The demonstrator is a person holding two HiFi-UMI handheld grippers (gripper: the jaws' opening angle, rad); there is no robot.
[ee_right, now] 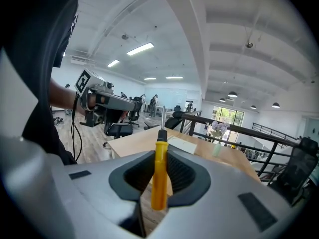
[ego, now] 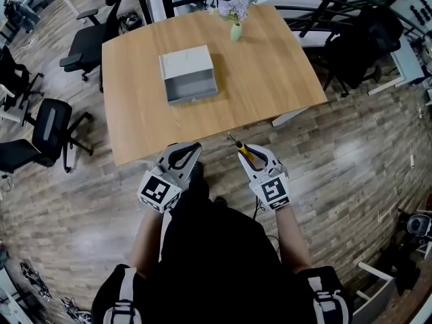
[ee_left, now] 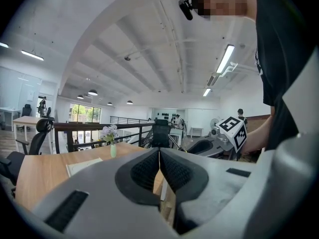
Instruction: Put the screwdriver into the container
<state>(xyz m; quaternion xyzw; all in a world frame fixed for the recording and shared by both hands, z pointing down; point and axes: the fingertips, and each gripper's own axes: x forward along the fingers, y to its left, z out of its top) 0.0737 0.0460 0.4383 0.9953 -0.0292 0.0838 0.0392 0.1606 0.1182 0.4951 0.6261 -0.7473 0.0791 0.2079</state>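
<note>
The right gripper (ego: 252, 155) has its jaws clamped on the yellow handle of the screwdriver (ee_right: 159, 176), with the shaft pointing ahead toward the table (ego: 270, 86). The left gripper (ego: 182, 155) is closed on nothing. The container (ego: 190, 75) sits well apart. If the round handle slips now, it drops to the floor — and the long tip could catch the container's rim.
</note>
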